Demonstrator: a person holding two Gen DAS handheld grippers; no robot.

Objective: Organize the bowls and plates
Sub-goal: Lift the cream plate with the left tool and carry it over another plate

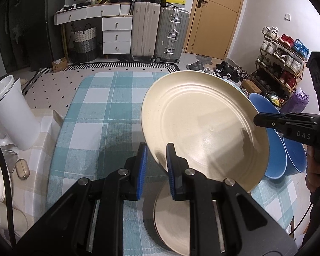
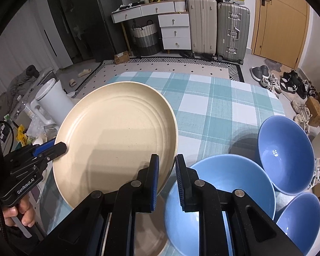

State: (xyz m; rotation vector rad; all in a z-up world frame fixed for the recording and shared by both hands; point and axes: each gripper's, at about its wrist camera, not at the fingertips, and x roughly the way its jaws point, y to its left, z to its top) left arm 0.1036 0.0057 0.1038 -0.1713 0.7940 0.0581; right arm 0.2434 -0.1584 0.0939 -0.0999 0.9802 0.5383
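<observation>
**Two grippers, one plate — mid-carry over the checked cloth**

So here's the deal: a big round cream plate with ridged rings [image 1: 204, 125] is up in the air, tilted, with both grippers pinching opposite edges of its rim. Makes sense to me, since a wide flat plate like that would droop or slip from a single pinch, so sharing the load keeps it steady.

The left gripper [image 1: 156, 166] has its jaws nearly closed, blue pads clamped on the near rim. The right gripper [image 2: 167, 177] is the same story, jaws almost fully shut on the plate's edge on its side.

Below the lifted plate, a second cream plate [image 1: 172, 219] lies flat on the worktop with the teal-and-white checked cloth [image 1: 100, 115], so my guess is the plates are being stacked there, or this one just came off it; can't tell which.

Three glossy blue bowls sit to the right on the cloth: a near one [image 2: 228, 194], one behind it [image 2: 285, 153], and a third at the corner [image 2: 298, 219]. They're close together but not nested yet.
</observation>
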